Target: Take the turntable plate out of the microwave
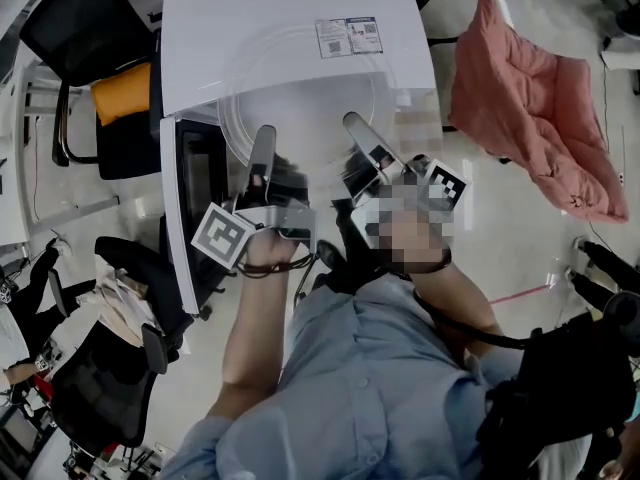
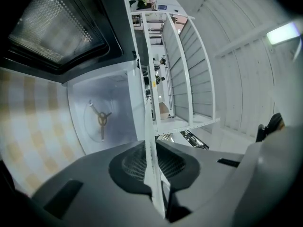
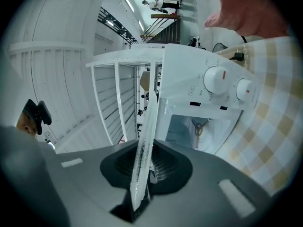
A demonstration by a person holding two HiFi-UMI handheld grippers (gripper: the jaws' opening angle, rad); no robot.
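Left gripper: your jaws are clenched on the left rim of the glass turntable plate, glass edge-on between the pads. Right gripper: same, clamped on the right rim. The plate hangs level between them, outside the cavity, at the front of the white microwave. Door stands open. The three-armed hub lies bare on the cavity floor. Checked tablecloth underneath.

Edge-on turntable plate clamped in right gripper, open microwave beyond
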